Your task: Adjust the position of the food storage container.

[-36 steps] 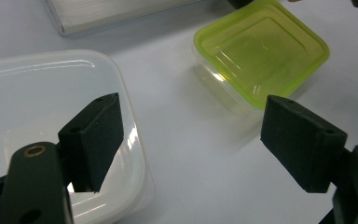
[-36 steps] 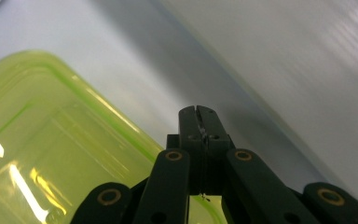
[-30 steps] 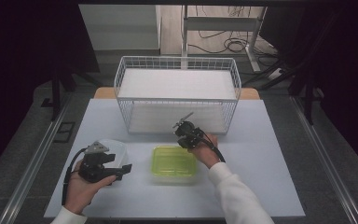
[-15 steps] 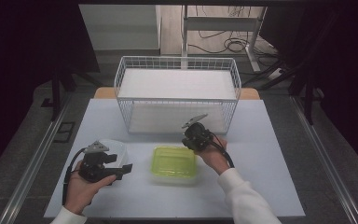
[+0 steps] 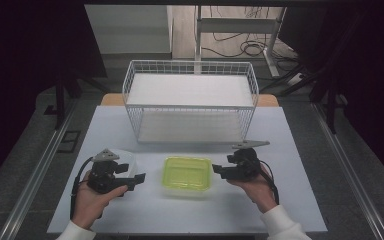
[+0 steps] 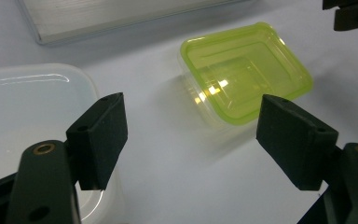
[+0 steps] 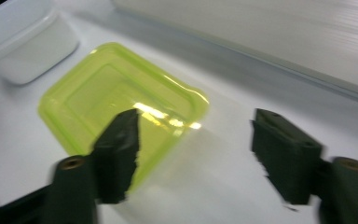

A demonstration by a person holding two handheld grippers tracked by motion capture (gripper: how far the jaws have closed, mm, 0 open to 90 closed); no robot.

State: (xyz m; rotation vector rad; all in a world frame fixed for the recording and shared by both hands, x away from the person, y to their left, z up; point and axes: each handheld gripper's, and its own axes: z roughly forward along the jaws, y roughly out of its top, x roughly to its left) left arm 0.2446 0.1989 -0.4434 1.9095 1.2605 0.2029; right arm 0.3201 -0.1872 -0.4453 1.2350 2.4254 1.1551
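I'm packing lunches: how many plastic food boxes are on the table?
2: a green box mid-table between the grippers, and a clear box beside the left gripper, partly hidden by it.

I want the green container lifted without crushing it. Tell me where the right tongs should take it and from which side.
Take the green container by its near right rim, which juts out as a flat lip. Come in from its right, where the right tongs stand open, one jaw over the lip and one under. The thin, clear wall below would probably flex if squeezed. The white tub on the left leaves less room there.
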